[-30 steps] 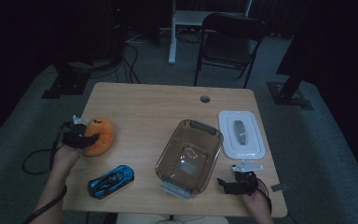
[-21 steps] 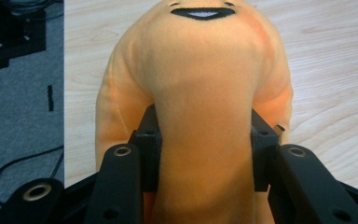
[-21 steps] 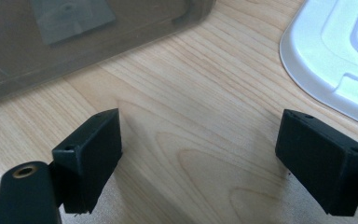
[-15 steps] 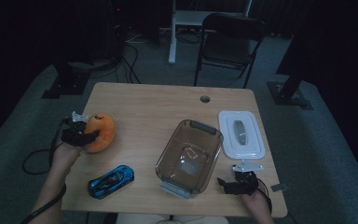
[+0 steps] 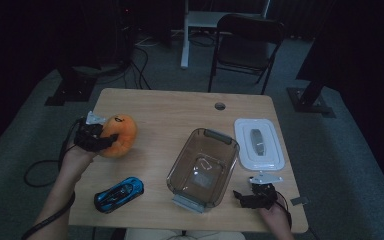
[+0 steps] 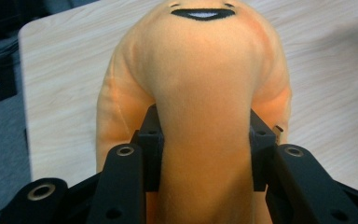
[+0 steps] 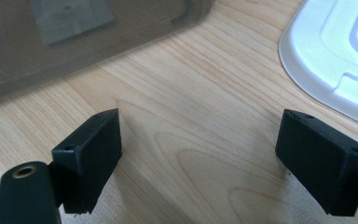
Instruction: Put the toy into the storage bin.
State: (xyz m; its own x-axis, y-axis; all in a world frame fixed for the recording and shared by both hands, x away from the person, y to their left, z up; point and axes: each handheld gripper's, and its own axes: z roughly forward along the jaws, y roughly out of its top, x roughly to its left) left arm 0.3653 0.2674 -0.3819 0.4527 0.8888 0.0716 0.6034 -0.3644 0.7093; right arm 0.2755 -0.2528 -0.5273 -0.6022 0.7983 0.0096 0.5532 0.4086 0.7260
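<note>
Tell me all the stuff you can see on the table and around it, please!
Plush toy: 1, orange with a smiling face, left side of table, squeezed in left gripper.
Toy car: 1, blue, front left of table.
Container: 1, clear brownish, middle of table, nothing inside.
Lid: 1, white, right of container.
Table: 1, light wood.
Chair: 1, black, behind table.
Left gripper: 1, black, shut on plush.
Right gripper: 1, black, jaws apart, front right, over bare table.

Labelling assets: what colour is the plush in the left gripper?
Orange, with a black smiling mouth; the plush toy shows best in the left gripper view, clamped by the left gripper.
</note>
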